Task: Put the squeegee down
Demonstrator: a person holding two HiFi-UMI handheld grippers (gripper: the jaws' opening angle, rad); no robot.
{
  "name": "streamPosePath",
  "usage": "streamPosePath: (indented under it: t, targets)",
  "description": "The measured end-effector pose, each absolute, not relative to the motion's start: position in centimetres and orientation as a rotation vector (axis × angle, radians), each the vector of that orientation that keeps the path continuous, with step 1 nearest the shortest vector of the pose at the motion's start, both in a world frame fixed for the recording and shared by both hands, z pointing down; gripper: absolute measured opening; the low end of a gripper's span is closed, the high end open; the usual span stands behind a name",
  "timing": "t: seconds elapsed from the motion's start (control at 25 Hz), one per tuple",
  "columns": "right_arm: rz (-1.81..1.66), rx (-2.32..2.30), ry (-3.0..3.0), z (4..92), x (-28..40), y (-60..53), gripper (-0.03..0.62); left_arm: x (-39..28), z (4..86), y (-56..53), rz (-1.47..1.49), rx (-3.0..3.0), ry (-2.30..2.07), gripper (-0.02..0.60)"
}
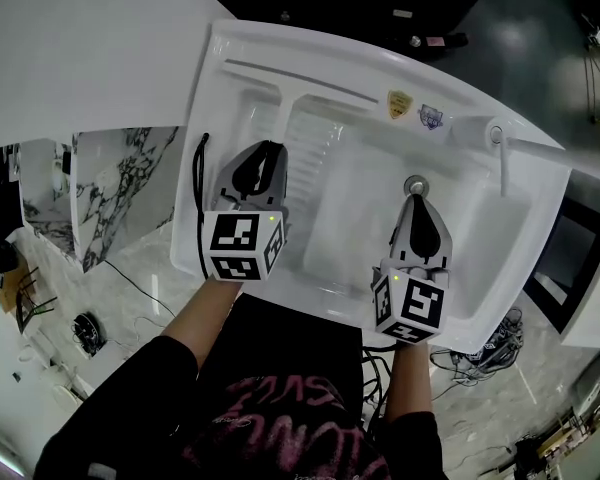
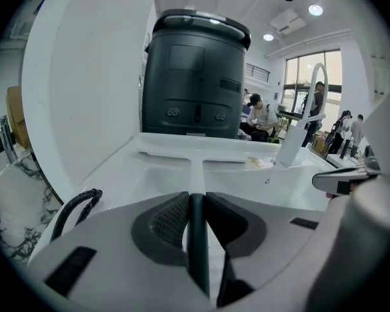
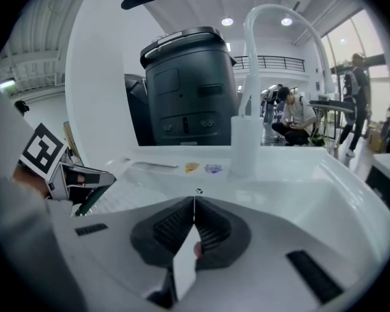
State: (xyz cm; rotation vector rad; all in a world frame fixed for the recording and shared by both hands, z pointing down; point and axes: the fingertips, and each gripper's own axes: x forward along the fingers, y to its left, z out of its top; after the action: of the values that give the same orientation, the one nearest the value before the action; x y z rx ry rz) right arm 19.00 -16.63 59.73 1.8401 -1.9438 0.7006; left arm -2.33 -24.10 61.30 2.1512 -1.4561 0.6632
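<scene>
The squeegee shows only as a dark green handle (image 2: 197, 239) clamped upright between the jaws of my left gripper (image 2: 195, 197). From the right gripper view a short length of that green handle (image 3: 91, 199) sticks out below the left gripper; its blade is hidden. In the head view my left gripper (image 1: 267, 150) hovers over the ribbed draining side of the white sink (image 1: 230, 48). My right gripper (image 1: 416, 200) hangs over the basin just in front of the drain (image 1: 416, 184); its jaws (image 3: 194, 200) are shut with nothing between them.
A white faucet (image 1: 500, 153) stands at the basin's right rear, close to my right gripper. Two stickers (image 1: 398, 103) sit on the back ledge. A black cable (image 1: 198, 198) loops beside the left gripper. A big dark bin (image 2: 195, 77) stands behind the sink, with people further back.
</scene>
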Motion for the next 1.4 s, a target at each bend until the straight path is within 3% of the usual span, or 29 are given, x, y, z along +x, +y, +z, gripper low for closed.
streamPosePath:
  t: [1.4]
  targets:
    - [0.727,1.760,-1.983,62.0,16.8,-15.2,0.021,-1.8,61.1,-24.1,0.654,2.234,-1.469,0.086]
